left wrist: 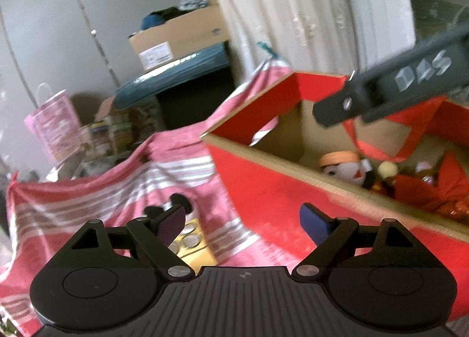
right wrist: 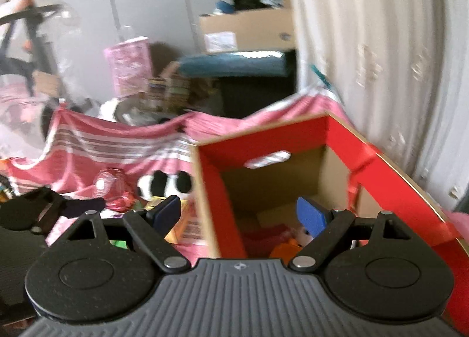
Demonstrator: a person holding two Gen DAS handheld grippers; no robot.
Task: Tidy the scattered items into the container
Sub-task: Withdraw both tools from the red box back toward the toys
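My left fingers (left wrist: 176, 224) are spread, empty, just outside the red box (left wrist: 281, 190). My right fingers (right wrist: 310, 215) are spread too, empty, above that box's opening; scattered toys (right wrist: 164, 183) lie beside its left wall.

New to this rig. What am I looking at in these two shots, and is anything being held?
There is no robot arm: a person carries a hand-held gripper in each hand, and each has a fisheye camera looking forward along its two fingers.

The left wrist view shows the left hand-held gripper open and empty, over a pink striped cloth beside a red cardboard box. The dark bar at upper right is the other gripper, reaching above the box.

The right wrist view shows the right hand-held gripper, also open and empty, above the box's near-left corner.

Soft toys already lie inside the box. On the cloth remain a yellow block, a black-and-white plush and a clear round container. Both views are motion-blurred.
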